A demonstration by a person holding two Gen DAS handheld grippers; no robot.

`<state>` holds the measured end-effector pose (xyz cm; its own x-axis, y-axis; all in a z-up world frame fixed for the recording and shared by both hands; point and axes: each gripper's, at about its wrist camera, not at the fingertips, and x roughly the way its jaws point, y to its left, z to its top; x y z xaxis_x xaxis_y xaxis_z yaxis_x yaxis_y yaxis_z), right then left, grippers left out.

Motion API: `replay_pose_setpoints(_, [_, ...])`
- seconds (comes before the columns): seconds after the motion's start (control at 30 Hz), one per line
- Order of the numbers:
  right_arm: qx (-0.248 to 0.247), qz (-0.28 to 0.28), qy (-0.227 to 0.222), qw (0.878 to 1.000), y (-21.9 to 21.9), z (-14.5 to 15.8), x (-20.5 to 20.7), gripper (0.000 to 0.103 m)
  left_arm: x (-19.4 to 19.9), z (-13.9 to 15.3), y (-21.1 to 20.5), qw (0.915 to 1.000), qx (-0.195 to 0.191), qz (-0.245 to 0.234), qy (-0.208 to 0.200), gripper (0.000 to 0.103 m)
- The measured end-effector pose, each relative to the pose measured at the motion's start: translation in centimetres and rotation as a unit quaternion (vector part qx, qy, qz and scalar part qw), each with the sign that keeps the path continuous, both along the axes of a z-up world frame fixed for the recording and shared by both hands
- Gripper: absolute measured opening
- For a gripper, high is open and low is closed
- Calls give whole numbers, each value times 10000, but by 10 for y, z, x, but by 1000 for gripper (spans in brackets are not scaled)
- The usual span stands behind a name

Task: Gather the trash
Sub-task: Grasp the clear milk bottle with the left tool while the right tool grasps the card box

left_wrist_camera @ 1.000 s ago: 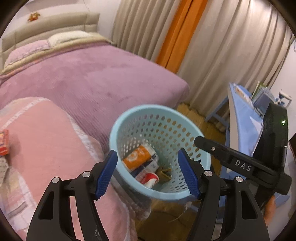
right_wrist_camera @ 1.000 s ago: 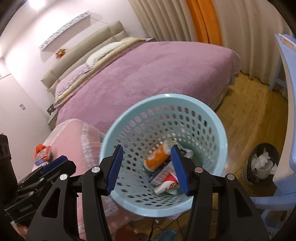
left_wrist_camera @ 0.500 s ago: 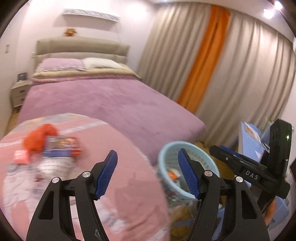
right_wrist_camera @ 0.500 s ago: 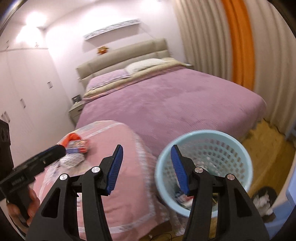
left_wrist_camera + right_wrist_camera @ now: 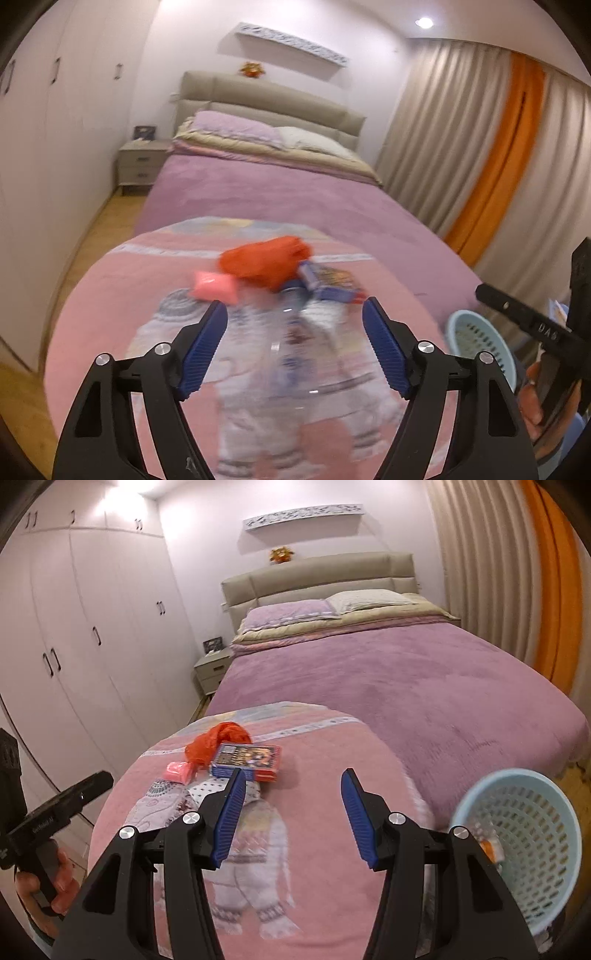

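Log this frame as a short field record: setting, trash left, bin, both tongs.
setting: bedroom, pink blanket at the foot of a purple bed
trash left: orange bag, pink packet, blue and red box, clear bottle (blurred)
bin: light blue basket, right of the blanket, trash inside
left tongs: opening, nothing gripped
right tongs: open, empty

A purple bed (image 5: 388,679) fills the bedroom, white wardrobes (image 5: 81,635) left of it, curtains (image 5: 461,147) right.
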<state>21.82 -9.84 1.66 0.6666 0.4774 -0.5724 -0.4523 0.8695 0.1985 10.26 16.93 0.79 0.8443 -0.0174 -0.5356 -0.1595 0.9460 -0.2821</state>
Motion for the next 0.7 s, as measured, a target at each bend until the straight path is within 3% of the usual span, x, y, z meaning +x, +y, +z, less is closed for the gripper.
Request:
replay_pose_setpoints(0.27, [-253, 258, 87, 9993, 60, -16, 24, 50, 25, -46, 3, 9971, -28, -426, 632, 78])
replay_pose_setpoints(0.43, [-470, 342, 139, 9982, 85, -26, 44, 51, 42, -70, -9, 9932, 275, -372, 1069, 78])
replay_pose_setpoints(0.7, [-541, 535, 377, 9964, 118, -45, 65, 61, 53, -82, -14, 9904, 450, -451, 1228, 76])
